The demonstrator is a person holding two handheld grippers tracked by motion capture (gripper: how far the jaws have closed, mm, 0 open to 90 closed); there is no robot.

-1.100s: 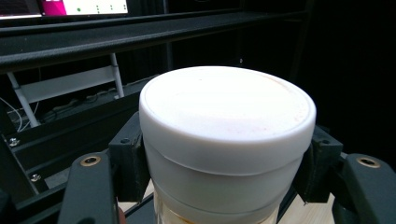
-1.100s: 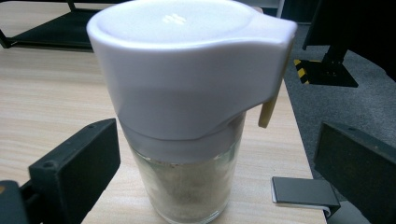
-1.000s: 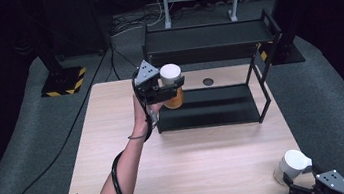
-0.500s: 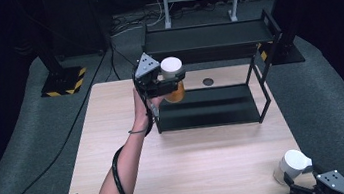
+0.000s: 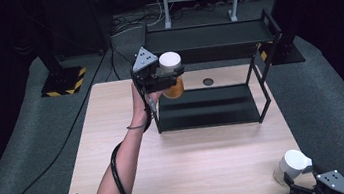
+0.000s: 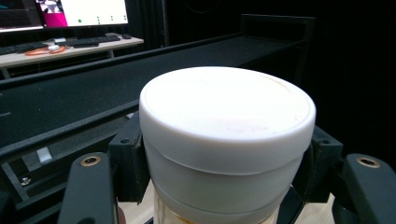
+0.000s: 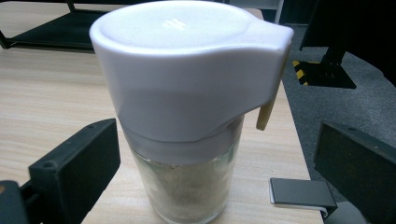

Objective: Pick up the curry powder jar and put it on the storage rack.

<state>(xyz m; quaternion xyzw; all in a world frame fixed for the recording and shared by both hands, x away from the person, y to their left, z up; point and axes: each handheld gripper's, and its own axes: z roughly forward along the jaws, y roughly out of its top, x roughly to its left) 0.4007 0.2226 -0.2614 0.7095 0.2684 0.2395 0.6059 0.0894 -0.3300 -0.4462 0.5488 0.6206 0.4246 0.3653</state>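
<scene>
A jar with a white lid and orange contents hangs in the air by the left front corner of the black two-tier rack, lid at about top-shelf height. My left gripper is shut on it; in the left gripper view the lid sits between the pads of that gripper. At the table's near right corner stands a glass shaker with a white pouring cap. My right gripper is open around it. In the right gripper view the shaker stands between the jaws of this gripper, with a gap on each side.
The rack's top shelf runs across the far side of the light wooden table. A small dark round hole marks the tabletop behind the lower shelf. Cables lie on the grey floor to the left.
The left gripper has lifted the orange jar a little higher beside the rack. The right gripper and the shaker have stayed where they were.
</scene>
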